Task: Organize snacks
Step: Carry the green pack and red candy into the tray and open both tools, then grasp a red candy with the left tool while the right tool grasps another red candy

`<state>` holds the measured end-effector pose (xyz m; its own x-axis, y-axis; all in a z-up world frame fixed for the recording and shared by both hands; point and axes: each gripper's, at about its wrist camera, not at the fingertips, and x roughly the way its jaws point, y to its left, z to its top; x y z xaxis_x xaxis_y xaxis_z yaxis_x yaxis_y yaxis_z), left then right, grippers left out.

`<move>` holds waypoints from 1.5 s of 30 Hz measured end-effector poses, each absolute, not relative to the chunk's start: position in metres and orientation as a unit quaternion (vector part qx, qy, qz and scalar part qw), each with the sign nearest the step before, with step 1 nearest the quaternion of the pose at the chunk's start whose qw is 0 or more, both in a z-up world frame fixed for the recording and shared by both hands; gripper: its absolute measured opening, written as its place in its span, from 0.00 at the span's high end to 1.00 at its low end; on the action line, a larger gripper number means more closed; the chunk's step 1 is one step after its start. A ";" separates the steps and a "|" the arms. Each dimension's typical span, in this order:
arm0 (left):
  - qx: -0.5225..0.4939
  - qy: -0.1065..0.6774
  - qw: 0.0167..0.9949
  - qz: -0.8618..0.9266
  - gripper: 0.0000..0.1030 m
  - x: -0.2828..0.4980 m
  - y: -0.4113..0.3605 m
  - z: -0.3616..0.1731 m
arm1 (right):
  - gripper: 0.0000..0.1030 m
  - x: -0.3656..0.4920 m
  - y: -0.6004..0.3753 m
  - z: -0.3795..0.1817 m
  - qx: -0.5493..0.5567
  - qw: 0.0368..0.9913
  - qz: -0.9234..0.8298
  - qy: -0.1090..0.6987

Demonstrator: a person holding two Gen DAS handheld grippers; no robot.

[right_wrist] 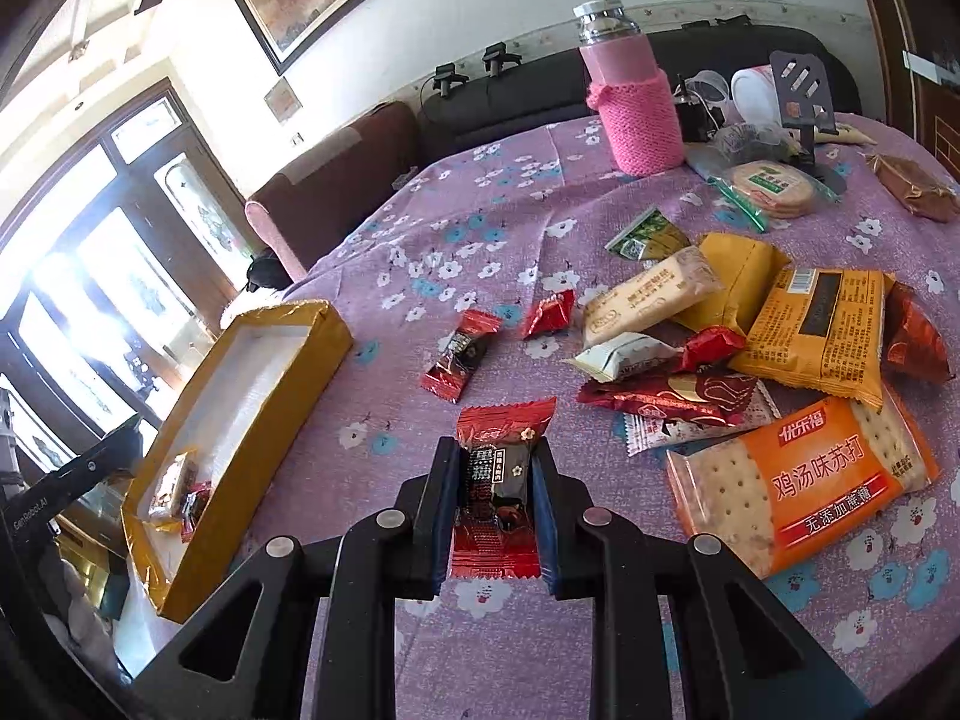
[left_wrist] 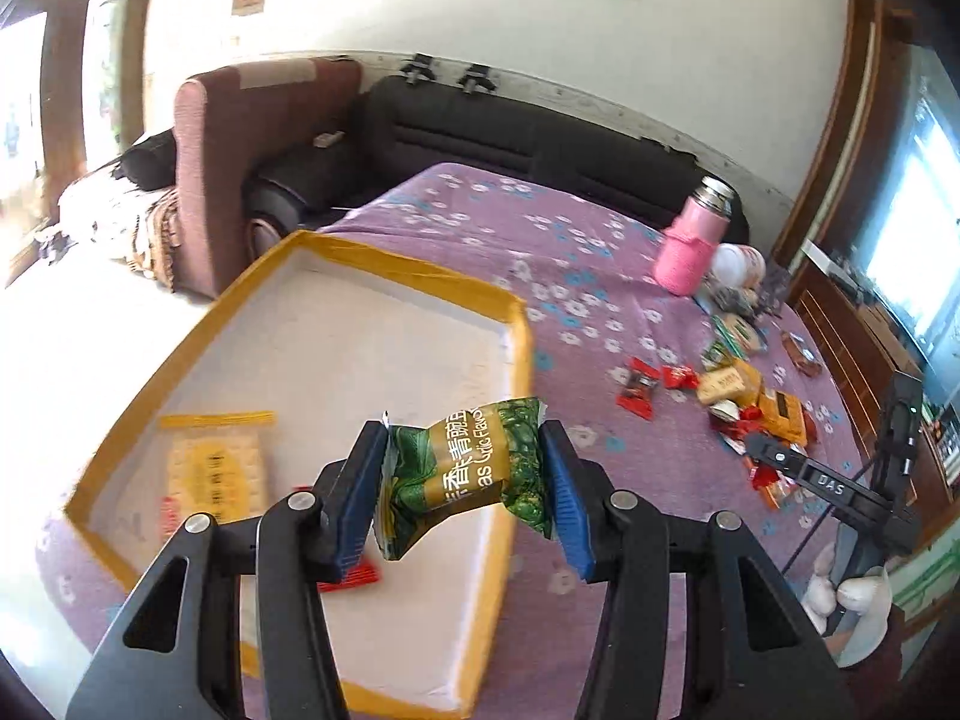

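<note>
My left gripper (left_wrist: 465, 483) is shut on a green pea snack packet (left_wrist: 468, 471), held in the air over the near right part of the gold-rimmed white box (left_wrist: 372, 258). Inside the box lie a yellow cracker pack (left_wrist: 213, 468) and a red candy (left_wrist: 354, 577). My right gripper (right_wrist: 497, 516) is shut on a red-and-black candy (right_wrist: 498, 480), just above the purple flowered cloth. The same box (right_wrist: 282, 354) appears at the left in the right wrist view. A heap of snack packets (right_wrist: 798, 372) lies to the right of the right gripper.
A pink knit-covered flask (right_wrist: 636, 102) stands at the far side of the table with a phone stand (right_wrist: 801, 102) and cups near it. Loose red candies (right_wrist: 459, 354) lie between box and heap. A dark sofa (left_wrist: 516, 132) runs behind the table. The other gripper's black arm (left_wrist: 840, 486) shows at the right.
</note>
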<state>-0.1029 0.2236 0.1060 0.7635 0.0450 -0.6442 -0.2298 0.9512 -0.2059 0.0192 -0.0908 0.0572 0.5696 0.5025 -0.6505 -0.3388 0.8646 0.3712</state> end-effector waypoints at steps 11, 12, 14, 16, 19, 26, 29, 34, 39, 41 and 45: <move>-0.231 0.360 0.897 0.107 0.51 -0.135 0.303 0.055 | 0.78 -0.016 0.078 0.084 0.060 0.803 0.384 0.451; -0.232 0.362 0.897 0.103 0.51 -0.135 0.302 0.053 | 0.78 -0.017 0.095 0.082 0.047 0.799 0.390 0.456; -0.233 0.366 0.897 0.088 0.51 -0.135 0.300 0.050 | 0.78 -0.018 0.127 0.074 0.025 0.789 0.397 0.468; -0.223 0.371 0.898 0.082 0.51 -0.130 0.295 0.046 | 0.78 -0.016 0.151 0.063 0.006 0.784 0.393 0.480; -0.215 0.372 0.899 0.087 0.49 -0.123 0.298 0.044 | 0.78 -0.010 0.174 0.044 -0.026 0.790 0.371 0.488; -0.218 0.372 0.897 0.096 0.42 -0.089 0.317 0.048 | 0.72 -0.003 0.181 0.036 -0.035 0.802 0.349 0.483; -0.221 0.375 0.895 0.092 0.39 -0.077 0.319 0.049 | 0.57 -0.006 0.176 0.040 -0.016 0.801 0.354 0.483; -0.222 0.377 0.895 0.092 0.39 -0.078 0.318 0.052 | 0.54 -0.011 0.145 0.059 0.010 0.815 0.349 0.462; -0.208 0.382 0.894 0.105 0.38 -0.075 0.314 0.057 | 0.53 -0.005 0.095 0.069 0.046 0.831 0.323 0.451; -0.202 0.387 0.893 0.112 0.37 -0.068 0.314 0.059 | 0.53 0.001 0.073 0.071 0.059 0.837 0.307 0.449; -0.233 0.403 0.880 0.089 0.36 -0.053 0.324 0.054 | 0.53 0.003 0.024 0.073 0.089 0.848 0.276 0.444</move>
<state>-0.0532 0.3243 0.0539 0.6588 -0.0318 -0.7517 -0.3441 0.8758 -0.3386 0.0027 0.0237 0.0729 0.4539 0.5461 -0.7041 -0.3889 0.8323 0.3949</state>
